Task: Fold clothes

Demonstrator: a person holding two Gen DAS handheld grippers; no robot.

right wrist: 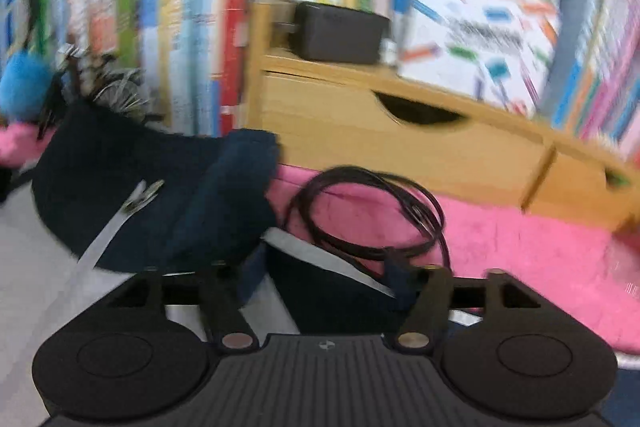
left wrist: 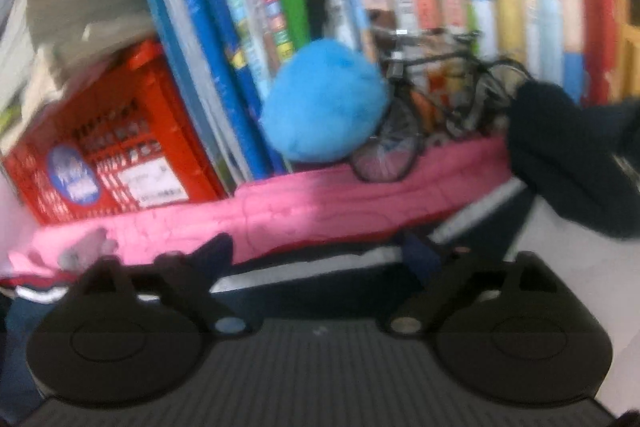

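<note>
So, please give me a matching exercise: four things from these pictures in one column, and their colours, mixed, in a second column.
Things:
1. crate
2. plush ball
3. blanket
4. drawer unit

Colours:
A. pink
B. light wood
C. red
D. bright blue

Pairs: 1-C, 2-D, 3-A, 4-B

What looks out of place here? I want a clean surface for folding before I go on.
A coiled black cable lies on the pink blanket, its near end against the navy garment. A blue plush ball and a small model bicycle also sit at the blanket's far edge.
</note>
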